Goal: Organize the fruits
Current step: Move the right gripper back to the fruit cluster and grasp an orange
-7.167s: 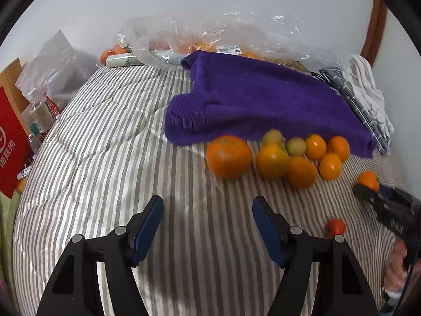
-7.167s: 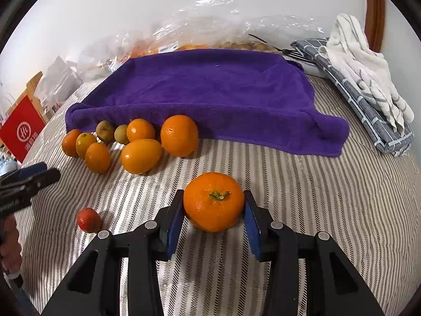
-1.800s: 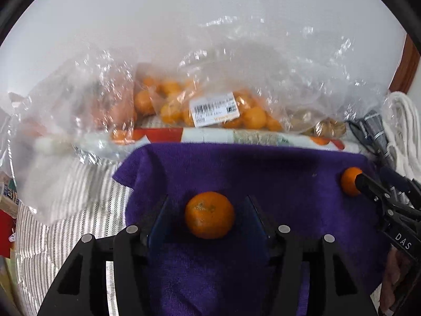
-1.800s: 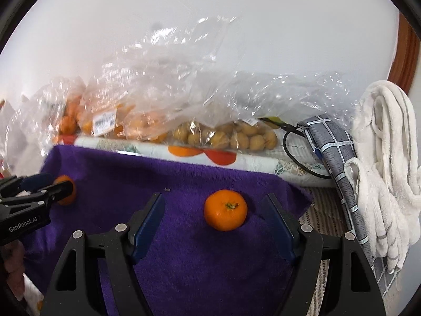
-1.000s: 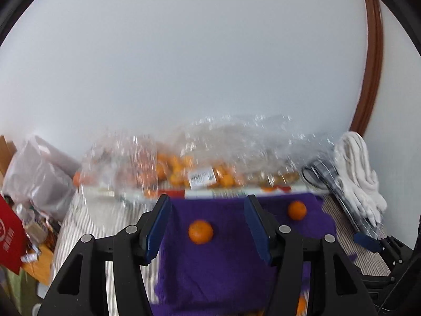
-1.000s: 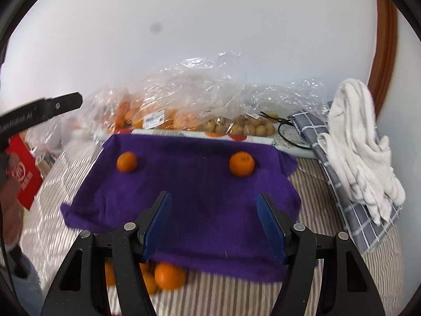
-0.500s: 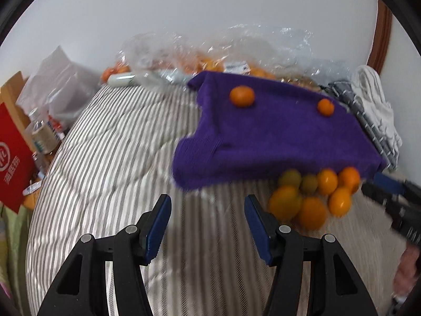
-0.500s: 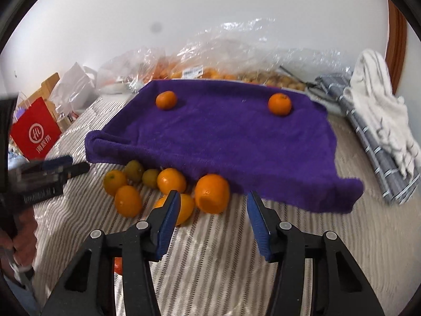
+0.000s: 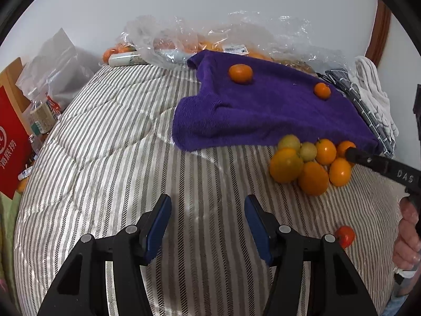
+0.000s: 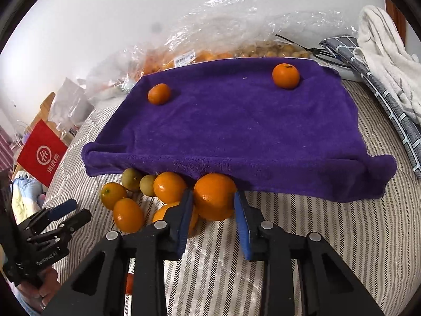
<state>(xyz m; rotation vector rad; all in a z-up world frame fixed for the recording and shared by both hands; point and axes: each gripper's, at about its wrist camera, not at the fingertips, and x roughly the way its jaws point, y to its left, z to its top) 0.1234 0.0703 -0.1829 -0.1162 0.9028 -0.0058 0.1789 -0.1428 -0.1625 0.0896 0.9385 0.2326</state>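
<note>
A purple towel (image 10: 236,123) lies on the striped bed, with two oranges on it, one at the far left (image 10: 159,94) and one at the far right (image 10: 285,75). A pile of several oranges and two greenish fruits (image 10: 136,181) sits at the towel's near edge. My right gripper (image 10: 213,210) stands around a large orange (image 10: 214,196) in that pile, its pads close against both sides. My left gripper (image 9: 206,223) is open and empty over bare bedding, left of the pile (image 9: 310,160). A small red fruit (image 9: 344,236) lies near the right hand.
Clear plastic bags of fruit (image 10: 210,50) line the wall behind the towel. A grey checked cloth and white towel (image 10: 381,60) lie at the right. A red carton (image 9: 10,142) and bags stand off the bed's left side.
Both grippers came back from the towel, leaving an orange each on it. My right gripper dropped to the pile and closed in around the large orange. My left gripper lowered over the bedding.
</note>
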